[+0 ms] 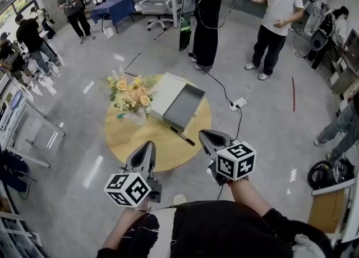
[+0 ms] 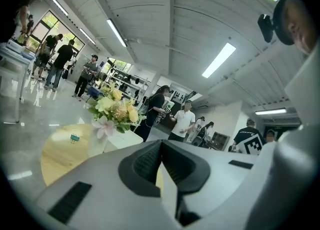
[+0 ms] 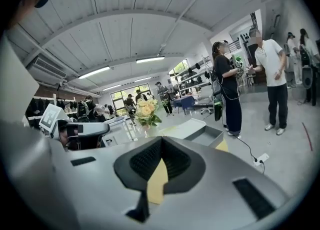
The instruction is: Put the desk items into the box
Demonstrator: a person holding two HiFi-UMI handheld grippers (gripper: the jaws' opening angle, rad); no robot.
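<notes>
Plainly the black pen [image 1: 182,136] is the thing the next reach turns on; it lies on the round wooden table [image 1: 130,140] just off the near end of the open grey box [image 1: 173,122], close beside it but seemingly not touching; its long axis runs on a slant, the far end toward the box and the near end pointing toward the right gripper [image 1: 205,135]; that gripper hovers at the table's near edge, just to the right of the pen, its jaws pressed together with nothing between them; the left gripper [image 1: 149,146] hangs over the near edge further left, its jaws likewise together and empty, and it is farther from the pen; so the right side looks the natural one for the pen, though its jaws would have to part and turn crosswise to the slanted barrel; a small teal clip [image 1: 119,118] sits well over to the left by the vase of flowers [image 1: 132,96], on the left gripper's side; the white lid [image 1: 167,95] lies against the box's far long side; the box appears empty, nothing yet put in.
</notes>
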